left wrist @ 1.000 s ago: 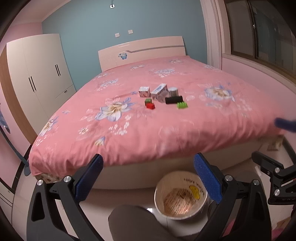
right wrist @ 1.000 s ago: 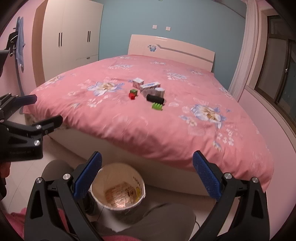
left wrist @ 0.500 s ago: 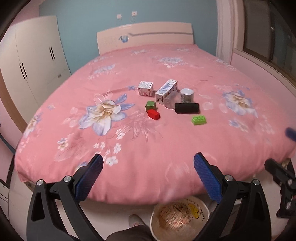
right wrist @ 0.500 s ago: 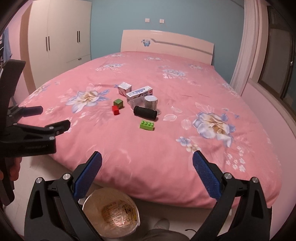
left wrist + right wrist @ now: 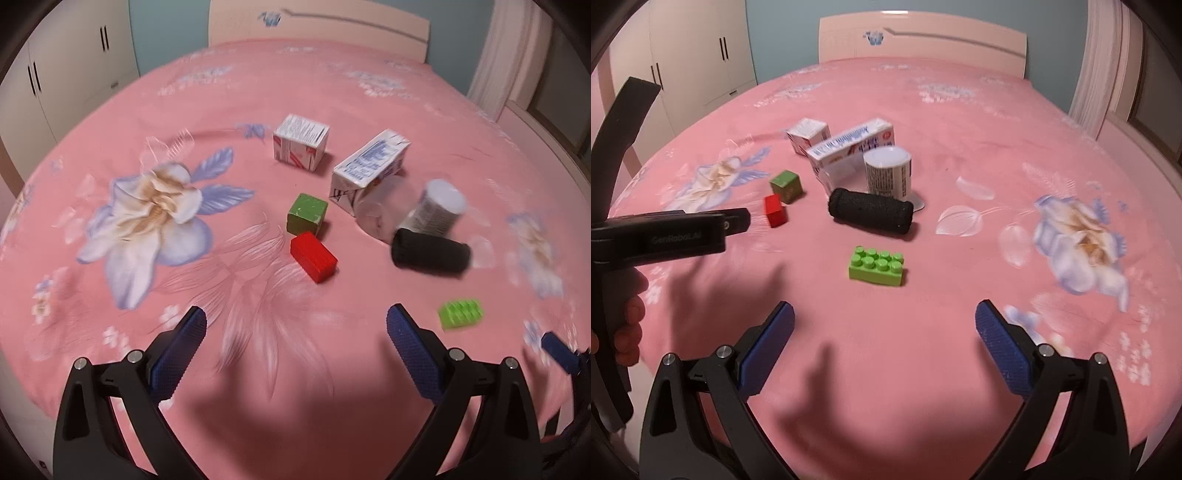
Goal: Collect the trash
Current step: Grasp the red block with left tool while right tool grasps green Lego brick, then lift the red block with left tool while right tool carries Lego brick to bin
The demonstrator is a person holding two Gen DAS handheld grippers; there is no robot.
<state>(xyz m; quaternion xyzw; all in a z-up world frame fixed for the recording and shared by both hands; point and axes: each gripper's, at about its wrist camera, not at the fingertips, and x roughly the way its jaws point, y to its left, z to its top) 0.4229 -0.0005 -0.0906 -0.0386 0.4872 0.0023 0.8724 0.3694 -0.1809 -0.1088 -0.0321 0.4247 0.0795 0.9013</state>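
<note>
On the pink flowered bedspread (image 5: 110,302) lie a small white carton (image 5: 300,142), a longer crushed carton (image 5: 369,170), a white cup (image 5: 437,208) and a black cylinder (image 5: 430,254). A green cube (image 5: 307,214), a red block (image 5: 313,256) and a green toy brick (image 5: 460,314) lie among them. My left gripper (image 5: 295,350) hangs open over the bed, short of the red block. My right gripper (image 5: 884,341) is open too, just short of the green brick (image 5: 877,266). The right wrist view also holds both cartons (image 5: 849,151), the cup (image 5: 888,171) and the cylinder (image 5: 871,211). Nothing is held.
The left gripper's black body (image 5: 665,236) and a hand (image 5: 626,332) reach in from the left of the right wrist view. A headboard (image 5: 923,38) stands at the far end, a white wardrobe (image 5: 683,55) at the left, a curtain (image 5: 1093,74) at the right.
Both grippers have risen and moved forward over the bed, so the objects loom larger. The bin on the floor has dropped out of view. Both stay open.
</note>
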